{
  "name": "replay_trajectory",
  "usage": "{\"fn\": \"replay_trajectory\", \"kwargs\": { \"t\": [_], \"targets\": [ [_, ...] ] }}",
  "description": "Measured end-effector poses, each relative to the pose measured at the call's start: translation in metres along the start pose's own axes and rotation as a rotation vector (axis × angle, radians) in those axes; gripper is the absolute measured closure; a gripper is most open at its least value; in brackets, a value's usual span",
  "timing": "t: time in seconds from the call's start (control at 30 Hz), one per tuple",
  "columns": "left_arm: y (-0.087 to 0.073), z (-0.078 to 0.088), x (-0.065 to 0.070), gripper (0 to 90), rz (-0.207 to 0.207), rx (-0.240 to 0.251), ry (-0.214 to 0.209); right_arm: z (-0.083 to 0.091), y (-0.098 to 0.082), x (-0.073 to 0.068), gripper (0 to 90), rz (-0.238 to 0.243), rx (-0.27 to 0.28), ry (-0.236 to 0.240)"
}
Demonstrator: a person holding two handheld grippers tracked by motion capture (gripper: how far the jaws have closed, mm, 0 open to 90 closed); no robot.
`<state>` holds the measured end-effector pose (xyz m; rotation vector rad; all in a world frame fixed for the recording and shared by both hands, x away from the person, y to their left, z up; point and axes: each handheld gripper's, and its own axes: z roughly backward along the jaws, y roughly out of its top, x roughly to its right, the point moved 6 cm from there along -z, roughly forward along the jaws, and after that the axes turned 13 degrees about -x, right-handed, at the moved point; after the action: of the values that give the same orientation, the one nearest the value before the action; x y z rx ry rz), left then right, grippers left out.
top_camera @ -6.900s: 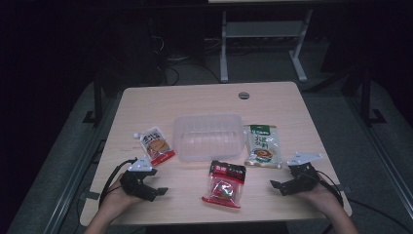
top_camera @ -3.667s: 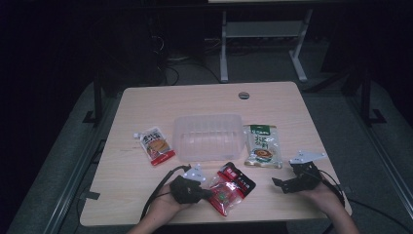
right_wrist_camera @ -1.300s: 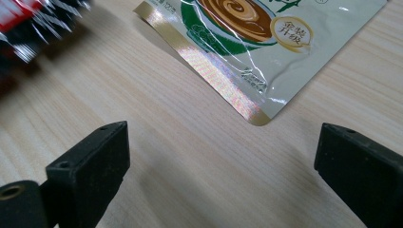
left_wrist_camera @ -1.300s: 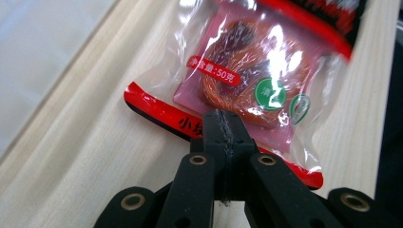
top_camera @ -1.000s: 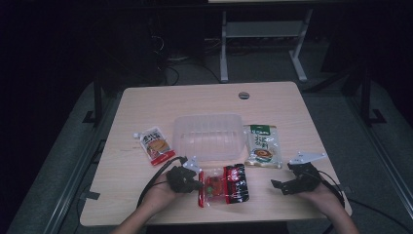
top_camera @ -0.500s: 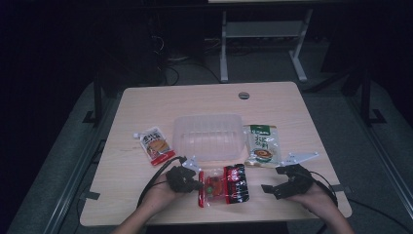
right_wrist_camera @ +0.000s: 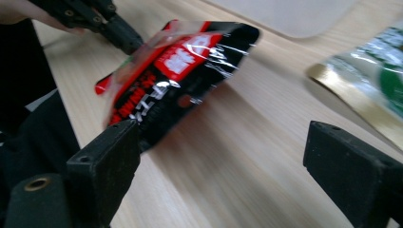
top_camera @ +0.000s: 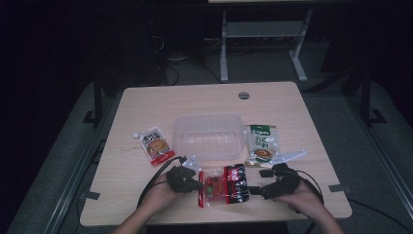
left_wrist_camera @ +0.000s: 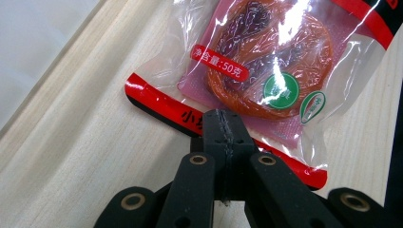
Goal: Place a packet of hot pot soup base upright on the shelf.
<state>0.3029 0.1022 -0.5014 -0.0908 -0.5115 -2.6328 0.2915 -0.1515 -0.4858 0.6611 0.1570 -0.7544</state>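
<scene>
Red snack packet [top_camera: 224, 185] now turned sideways nearer the middle of the surface, left tongs [top_camera: 197, 184] clamped on its edge, right tongs [top_camera: 257, 190] moved in beside it, jaws just closing slightly, nothing between them.

A recording room or lab, kept dark, with one lit work place

The tabletop [top_camera: 146, 105] is pale wood with a round cable hole [top_camera: 243, 95] near its far edge, and it stands on grey carpet floor [top_camera: 341, 136] — this looks like an office or lab desk, not a home. Behind it, in the dark, a white metal frame [top_camera: 263, 34] of another desk and loose cables on the floor [top_camera: 175, 61] are seen. A person sits at the near side and holds black tongs with trailing cable in each hand — such tools belong to a data-recording setup. Tape marks [top_camera: 338, 188] lie on the floor beside the tabletop.
</scene>
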Motion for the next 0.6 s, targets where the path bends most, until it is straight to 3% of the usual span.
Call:
{"fn": "replay_trajectory", "kwargs": {
  "t": [0.4,0.57,0.6],
  "targets": [
    [0.0,0.0,0.0,89.9,0.011,0.005,-0.002,-0.019,0.015,-0.01,16.4,-0.019,-0.011,0.084],
    [0.0,0.0,0.0,89.8,0.01,0.007,-0.003,-0.029,0.022,-0.011,22.9,-0.037,-0.039,0.12],
    [0.0,0.0,0.0,89.9,0.012,0.007,-0.003,-0.032,0.024,-0.013,29.4,-0.037,-0.048,0.132]
  ]
}}
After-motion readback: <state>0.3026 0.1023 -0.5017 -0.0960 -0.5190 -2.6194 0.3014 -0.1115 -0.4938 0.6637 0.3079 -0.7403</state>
